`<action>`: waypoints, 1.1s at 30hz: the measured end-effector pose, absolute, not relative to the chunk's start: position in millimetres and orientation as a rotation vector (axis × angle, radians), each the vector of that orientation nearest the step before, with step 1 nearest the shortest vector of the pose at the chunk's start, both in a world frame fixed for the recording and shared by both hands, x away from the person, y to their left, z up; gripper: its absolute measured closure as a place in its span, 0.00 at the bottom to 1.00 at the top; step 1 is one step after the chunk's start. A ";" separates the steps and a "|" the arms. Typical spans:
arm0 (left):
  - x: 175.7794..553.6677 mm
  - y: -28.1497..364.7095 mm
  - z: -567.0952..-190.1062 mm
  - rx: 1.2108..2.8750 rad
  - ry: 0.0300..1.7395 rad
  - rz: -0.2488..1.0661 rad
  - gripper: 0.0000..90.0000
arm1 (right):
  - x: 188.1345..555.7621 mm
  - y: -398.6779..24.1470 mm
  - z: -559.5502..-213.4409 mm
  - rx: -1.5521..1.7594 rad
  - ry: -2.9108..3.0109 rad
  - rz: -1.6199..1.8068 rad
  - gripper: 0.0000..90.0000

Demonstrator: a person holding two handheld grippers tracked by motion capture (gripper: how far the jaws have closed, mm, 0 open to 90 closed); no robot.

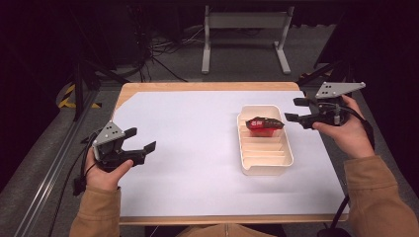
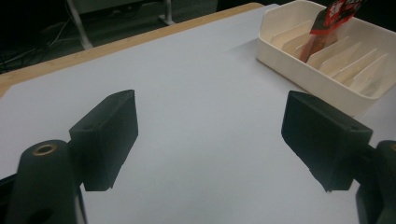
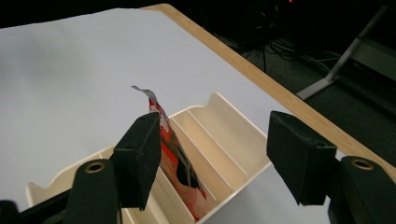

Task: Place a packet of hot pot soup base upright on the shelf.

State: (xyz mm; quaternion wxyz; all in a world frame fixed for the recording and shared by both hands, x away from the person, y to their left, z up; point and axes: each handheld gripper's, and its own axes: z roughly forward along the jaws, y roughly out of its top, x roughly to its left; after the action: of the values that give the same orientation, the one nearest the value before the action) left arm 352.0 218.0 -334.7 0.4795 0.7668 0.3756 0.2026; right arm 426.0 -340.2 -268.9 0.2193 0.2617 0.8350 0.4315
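Note:
A cream slotted rack sits right of the table's centre on white paper. A red and black packet stands in one of its far slots, also seen as the packet and the packet. My right gripper hovers open just right of the rack's far end, held by a hand; its jaws in the right gripper view straddle the rack, empty. My left gripper is open over bare paper at the left, well clear of the rack.
White paper covers most of the wooden table. Beyond the far edge stand a white metal frame and cables on a grey floor. A rail runs along the left side.

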 end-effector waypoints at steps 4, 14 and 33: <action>352.0 222.1 -335.4 1.862 0.926 0.487 0.22 | 423.3 -352.0 -269.1 0.759 2.277 1.202 0.37; 356.8 234.7 -346.9 1.803 0.974 0.493 0.21 | 420.8 -374.3 -291.7 0.862 2.222 1.185 0.35; 366.0 250.5 -365.4 1.813 1.016 0.501 0.22 | 417.7 -400.7 -361.0 1.033 2.135 1.145 0.33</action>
State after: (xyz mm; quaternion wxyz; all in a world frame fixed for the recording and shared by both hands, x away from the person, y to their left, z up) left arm 366.0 250.5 -365.4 0.4810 0.7436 0.4165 0.2054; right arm 417.7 -400.7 -361.0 0.2514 0.3798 0.7846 0.4207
